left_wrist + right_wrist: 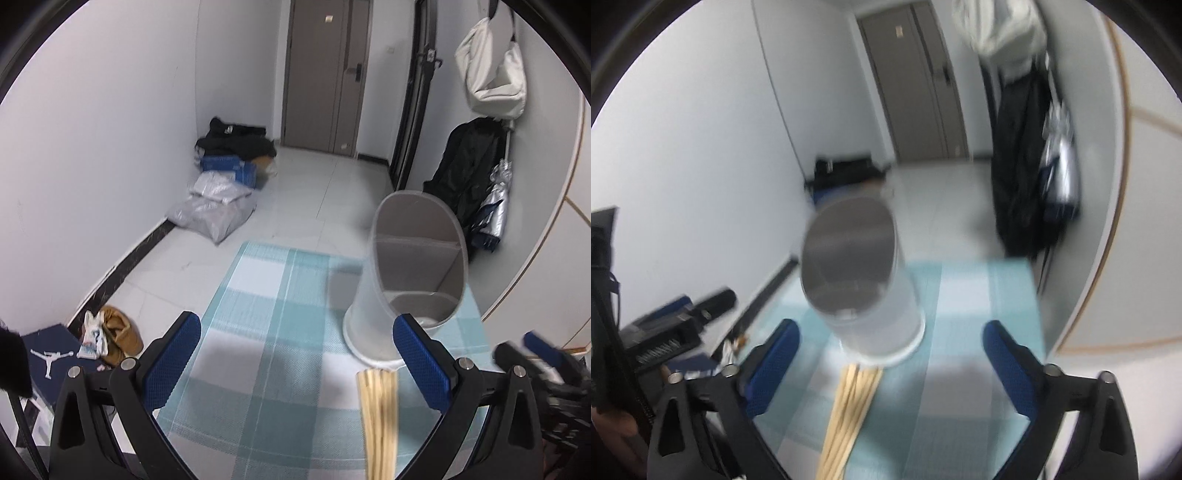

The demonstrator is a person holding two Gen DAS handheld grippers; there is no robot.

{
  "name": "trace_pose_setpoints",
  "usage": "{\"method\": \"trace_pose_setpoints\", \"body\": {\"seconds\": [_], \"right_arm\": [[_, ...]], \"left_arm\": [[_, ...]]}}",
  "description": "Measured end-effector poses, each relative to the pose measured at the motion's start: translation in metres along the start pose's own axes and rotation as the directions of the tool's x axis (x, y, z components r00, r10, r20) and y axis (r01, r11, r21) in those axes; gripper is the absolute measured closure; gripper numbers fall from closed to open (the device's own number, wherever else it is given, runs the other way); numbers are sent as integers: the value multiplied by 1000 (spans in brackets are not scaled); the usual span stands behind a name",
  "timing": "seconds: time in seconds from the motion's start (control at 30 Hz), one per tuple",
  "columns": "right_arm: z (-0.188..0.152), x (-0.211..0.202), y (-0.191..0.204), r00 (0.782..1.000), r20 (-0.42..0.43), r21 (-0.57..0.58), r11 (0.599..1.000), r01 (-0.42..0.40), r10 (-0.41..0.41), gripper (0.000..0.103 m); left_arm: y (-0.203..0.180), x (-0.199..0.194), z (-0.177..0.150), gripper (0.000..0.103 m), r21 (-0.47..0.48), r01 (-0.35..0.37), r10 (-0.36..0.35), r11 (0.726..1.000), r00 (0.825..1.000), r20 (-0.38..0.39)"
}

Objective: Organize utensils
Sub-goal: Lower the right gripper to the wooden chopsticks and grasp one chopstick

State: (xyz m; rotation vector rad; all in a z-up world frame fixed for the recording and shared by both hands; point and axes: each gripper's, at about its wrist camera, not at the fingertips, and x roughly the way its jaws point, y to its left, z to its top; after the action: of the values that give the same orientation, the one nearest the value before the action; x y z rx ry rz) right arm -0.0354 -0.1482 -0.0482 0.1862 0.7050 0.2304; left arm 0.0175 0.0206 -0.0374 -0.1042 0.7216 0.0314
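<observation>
Hovering over a blue checked cloth (266,332), left gripper (295,354) with blue pads (173,362) spread wide, pinching nothing. Hanging likewise, right gripper (890,354), fingers (1008,365) parted and bare. Lying flat on the cloth, a bundle of wooden chopsticks (380,417), tips reaching to the base of a pale round holder (406,273). Standing upright on the cloth, that holder, a divider splitting its inside. Seen blurred from the right wrist, chopsticks (849,410) touching or just beside the holder (864,280); cannot tell which.
</observation>
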Motion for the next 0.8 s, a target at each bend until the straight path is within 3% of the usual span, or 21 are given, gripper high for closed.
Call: {"method": "trace_pose_setpoints", "body": {"seconds": [0.13, 0.23, 0.3, 0.37, 0.47, 0.6, 0.8], "right_arm": [[-17, 41, -1, 985, -173, 16, 1000, 3, 0, 25], [-27, 64, 1, 967, -257, 11, 1000, 10, -7, 34], [-35, 80, 1, 952, -305, 0, 1000, 28, -26, 46], [-41, 92, 4, 938, -344, -10, 999, 42, -43, 49], [-47, 103, 7, 925, -378, -16, 999, 36, -40, 58], [-50, 112, 14, 910, -406, -60, 996, 58, -78, 60], [-57, 108, 28, 906, -392, -166, 981, 105, -163, 65]], "left_arm": [[14, 16, -4, 1, -30, -11, 8, 999, 998, -69], [24, 26, -7, 1, -52, -12, 6, 999, 993, -122], [28, 31, -9, 1, -64, -13, 3, 998, 989, -149], [31, 36, -12, 1, -72, -14, 1, 997, 983, -181], [33, 38, -13, 1, -74, -19, 4, 997, 978, -208], [34, 38, -13, 1, -78, -22, 4, 997, 975, -222], [43, 44, -12, 1, -94, -24, 2, 995, 973, -229]]}}
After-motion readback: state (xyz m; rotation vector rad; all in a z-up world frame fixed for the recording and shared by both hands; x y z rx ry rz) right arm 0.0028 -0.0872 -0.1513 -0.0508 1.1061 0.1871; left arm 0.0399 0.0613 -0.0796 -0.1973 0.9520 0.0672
